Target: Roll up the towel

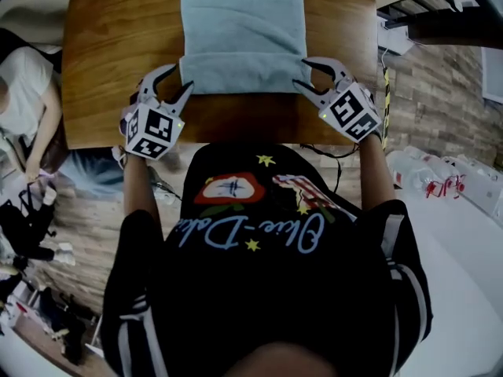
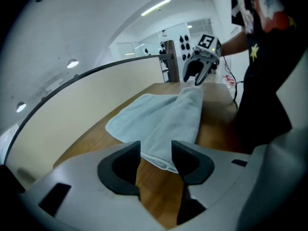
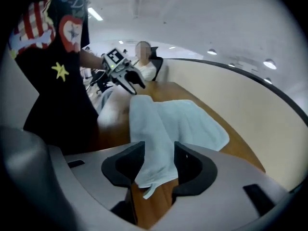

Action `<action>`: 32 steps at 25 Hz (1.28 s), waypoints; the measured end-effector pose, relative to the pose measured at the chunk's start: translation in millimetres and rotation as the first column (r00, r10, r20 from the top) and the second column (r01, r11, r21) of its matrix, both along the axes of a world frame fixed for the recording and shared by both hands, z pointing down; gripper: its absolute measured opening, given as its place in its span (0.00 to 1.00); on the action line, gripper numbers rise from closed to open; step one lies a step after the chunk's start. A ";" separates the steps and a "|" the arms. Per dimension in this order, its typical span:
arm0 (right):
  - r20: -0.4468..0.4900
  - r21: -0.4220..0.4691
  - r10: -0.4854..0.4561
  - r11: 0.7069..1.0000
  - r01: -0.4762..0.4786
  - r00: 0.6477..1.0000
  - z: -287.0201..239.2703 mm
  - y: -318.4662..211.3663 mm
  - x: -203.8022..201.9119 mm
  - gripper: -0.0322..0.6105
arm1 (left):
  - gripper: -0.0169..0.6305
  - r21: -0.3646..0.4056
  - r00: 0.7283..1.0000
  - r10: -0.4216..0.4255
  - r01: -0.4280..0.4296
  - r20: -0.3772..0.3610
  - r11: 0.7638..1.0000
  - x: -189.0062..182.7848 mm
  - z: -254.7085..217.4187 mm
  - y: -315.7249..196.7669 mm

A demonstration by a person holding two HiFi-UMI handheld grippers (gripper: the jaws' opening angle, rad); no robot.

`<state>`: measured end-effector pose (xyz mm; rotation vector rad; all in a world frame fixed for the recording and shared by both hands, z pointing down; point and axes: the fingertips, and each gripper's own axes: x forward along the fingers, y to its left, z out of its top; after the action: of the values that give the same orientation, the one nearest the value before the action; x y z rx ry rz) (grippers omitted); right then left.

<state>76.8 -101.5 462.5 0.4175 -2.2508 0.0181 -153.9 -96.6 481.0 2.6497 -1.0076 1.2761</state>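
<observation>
The towel [image 1: 242,34] lies on the table [image 1: 102,69] at upper centre of the head view, its near edge turned over in a thick band. The left gripper [image 1: 180,77] and right gripper [image 1: 301,74] straddle the band's ends, jaws spread and seemingly not pressing the cloth.

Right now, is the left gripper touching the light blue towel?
Cannot tell. In the left gripper view the towel ends between the open jaws of the left gripper; contact or gap unclear.
</observation>
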 end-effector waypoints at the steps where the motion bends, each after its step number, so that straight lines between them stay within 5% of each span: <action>1: -0.023 -0.006 -0.042 0.999 0.042 0.999 5.0 11.0 -3.0 0.30 | 0.31 0.004 1.000 0.010 -0.010 0.011 1.000 2.8 1.2 7.2; 18: -0.229 -0.069 -0.189 0.982 0.177 0.955 77.8 28.0 10.9 0.34 | 0.32 -0.059 0.960 0.164 -0.155 0.228 0.986 18.3 59.8 17.9; 24: -0.178 -0.052 -0.111 0.993 0.103 0.978 68.6 19.0 15.7 0.18 | 0.15 -0.047 0.966 0.148 -0.141 0.210 0.989 15.9 55.2 17.3; 32: -0.129 -0.105 -0.142 0.986 0.129 0.981 51.5 45.9 10.7 0.16 | 0.13 -0.107 0.978 0.152 -0.138 0.142 0.985 6.9 43.5 48.8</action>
<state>87.5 -55.6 514.0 0.2065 -2.1284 0.0265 -147.1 -47.7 524.6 2.6294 -0.7563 1.5320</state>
